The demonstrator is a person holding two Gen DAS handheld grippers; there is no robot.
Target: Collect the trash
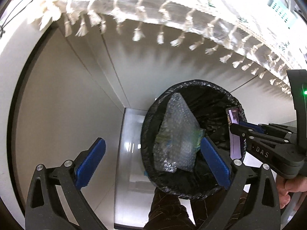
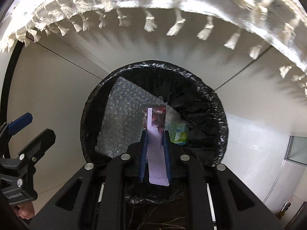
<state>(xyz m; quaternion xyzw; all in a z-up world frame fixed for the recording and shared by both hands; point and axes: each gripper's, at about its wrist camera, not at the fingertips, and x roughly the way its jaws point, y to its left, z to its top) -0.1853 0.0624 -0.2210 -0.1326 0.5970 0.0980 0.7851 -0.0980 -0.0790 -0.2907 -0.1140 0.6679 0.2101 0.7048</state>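
A round bin lined with a black bag (image 1: 211, 89) (image 2: 211, 97) stands on the floor below both grippers. Inside it lie a sheet of bubble wrap (image 1: 176, 134) (image 2: 122, 118) and a green packet (image 1: 198, 136) (image 2: 180, 135). My left gripper (image 1: 152, 143) (image 2: 39, 126) hangs open above the bin's left side, its blue pads wide apart and touching nothing. My right gripper (image 2: 155, 134) (image 1: 233, 127) points down over the bin, shut on a flat wrapper (image 2: 156, 153) (image 1: 235, 145) that is pale lilac with a dark printed end.
A white tablecloth with knotted fringe (image 1: 172, 19) (image 2: 172, 5) overhangs the far side above the bin. Pale cabinet panels (image 1: 67, 95) stand behind and to the left. A person's hand (image 1: 289, 189) grips the right tool, and a dark trouser leg (image 1: 167, 207) is at the bottom.
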